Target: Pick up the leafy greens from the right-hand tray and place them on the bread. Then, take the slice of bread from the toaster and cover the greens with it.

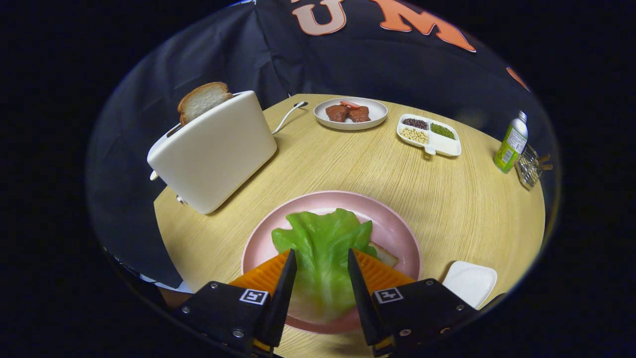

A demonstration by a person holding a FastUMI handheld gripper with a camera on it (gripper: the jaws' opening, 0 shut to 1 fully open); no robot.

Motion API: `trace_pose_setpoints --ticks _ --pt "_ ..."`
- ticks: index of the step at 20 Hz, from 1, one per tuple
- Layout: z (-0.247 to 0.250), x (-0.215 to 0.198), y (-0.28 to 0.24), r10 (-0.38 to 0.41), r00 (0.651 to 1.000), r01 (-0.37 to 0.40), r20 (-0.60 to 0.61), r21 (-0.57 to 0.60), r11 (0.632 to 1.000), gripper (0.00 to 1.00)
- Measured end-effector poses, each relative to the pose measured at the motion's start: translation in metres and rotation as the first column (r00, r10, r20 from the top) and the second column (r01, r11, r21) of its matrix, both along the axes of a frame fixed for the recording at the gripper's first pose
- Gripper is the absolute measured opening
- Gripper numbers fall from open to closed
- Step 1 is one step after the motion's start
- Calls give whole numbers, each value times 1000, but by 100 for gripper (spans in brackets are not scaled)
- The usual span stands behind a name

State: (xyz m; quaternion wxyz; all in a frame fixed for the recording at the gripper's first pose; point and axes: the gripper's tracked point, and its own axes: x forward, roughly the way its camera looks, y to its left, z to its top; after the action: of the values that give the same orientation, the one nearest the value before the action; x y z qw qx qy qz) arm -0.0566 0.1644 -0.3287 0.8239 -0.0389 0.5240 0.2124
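Leafy greens (323,248): one flat, pale green leaf with ruffled edges, lying on the pink plate (397,233) and reaching back between the fingers. Bread (385,256): mostly covered by the leaf, one browned corner showing at its right side. Toaster (213,154): cream, left of the plate. Bread slice (202,101): upright in the slot, top half protruding.

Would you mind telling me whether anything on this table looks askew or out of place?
Nothing looks spilled or damaged. The lettuce leaf lies between the open gripper fingers on the pink plate, covering most of the bread. A bread slice sticks up, tilted, from the toaster.
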Motion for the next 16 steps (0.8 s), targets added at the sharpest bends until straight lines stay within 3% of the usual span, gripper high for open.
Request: trace_pose_setpoints --ticks 7,11,16 --pt "44 33 11 -64 997 63 40 21 998 80" --pt "85 58 41 -54 995 50 83 59 997 90" --pt "128 84 106 -10 996 -5 90 166 986 95"
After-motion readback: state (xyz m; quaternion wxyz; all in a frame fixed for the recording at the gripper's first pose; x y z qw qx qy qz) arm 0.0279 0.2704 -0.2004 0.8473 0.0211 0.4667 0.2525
